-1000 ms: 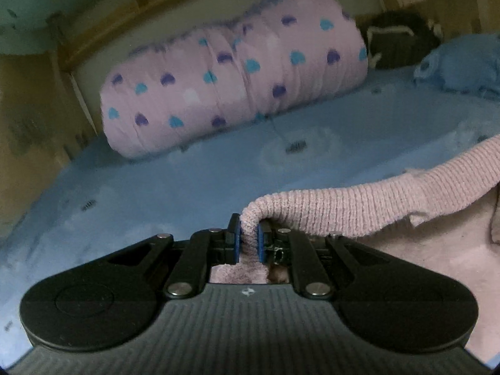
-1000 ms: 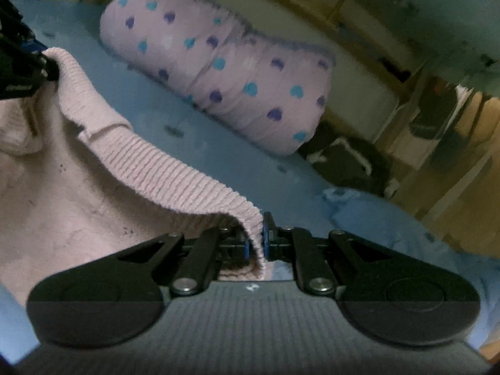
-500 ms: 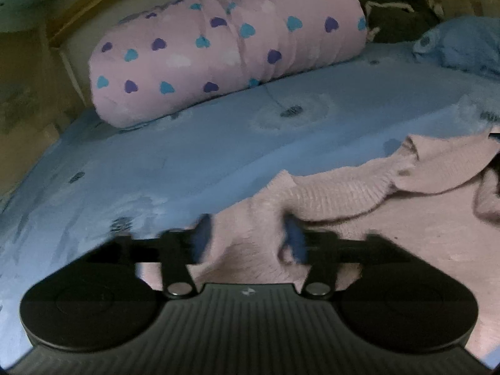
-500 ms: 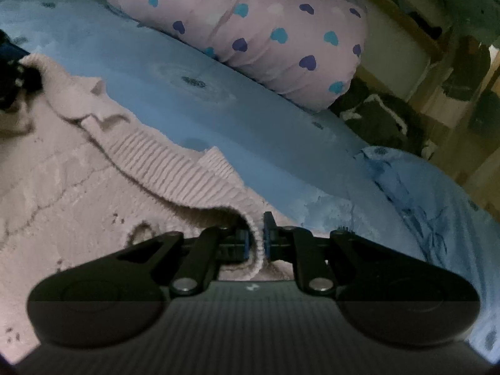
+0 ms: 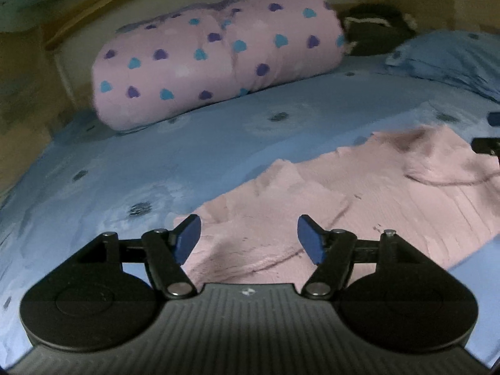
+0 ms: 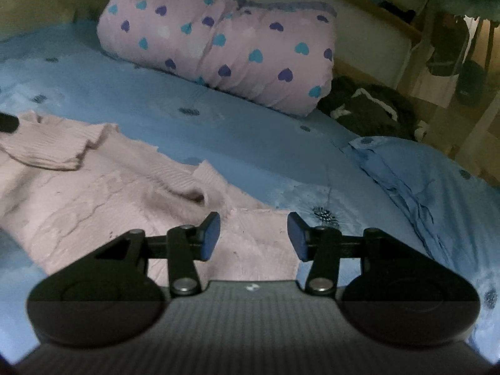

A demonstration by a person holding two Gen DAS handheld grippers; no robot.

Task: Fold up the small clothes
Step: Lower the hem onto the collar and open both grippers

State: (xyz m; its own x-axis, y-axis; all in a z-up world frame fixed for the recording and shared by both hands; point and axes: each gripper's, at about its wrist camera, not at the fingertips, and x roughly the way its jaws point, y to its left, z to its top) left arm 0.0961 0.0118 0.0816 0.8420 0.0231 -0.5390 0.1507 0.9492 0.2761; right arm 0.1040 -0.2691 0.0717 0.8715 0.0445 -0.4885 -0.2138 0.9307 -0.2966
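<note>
Pink sweater (image 5: pixel 359 206) lies free below both just-opened grippers, heart-print bolster (image 5: pixel 215 62) beyond.

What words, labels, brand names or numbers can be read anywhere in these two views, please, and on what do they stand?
None can be read.
A small pale mark on the left gripper body: too small to read.
The same mark on the right gripper body: too small to read.

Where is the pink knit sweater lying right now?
In both wrist views the pink knit sweater lies spread on the blue bedsheet, just ahead of the open tools, in front of the heart-print bolster.
</note>
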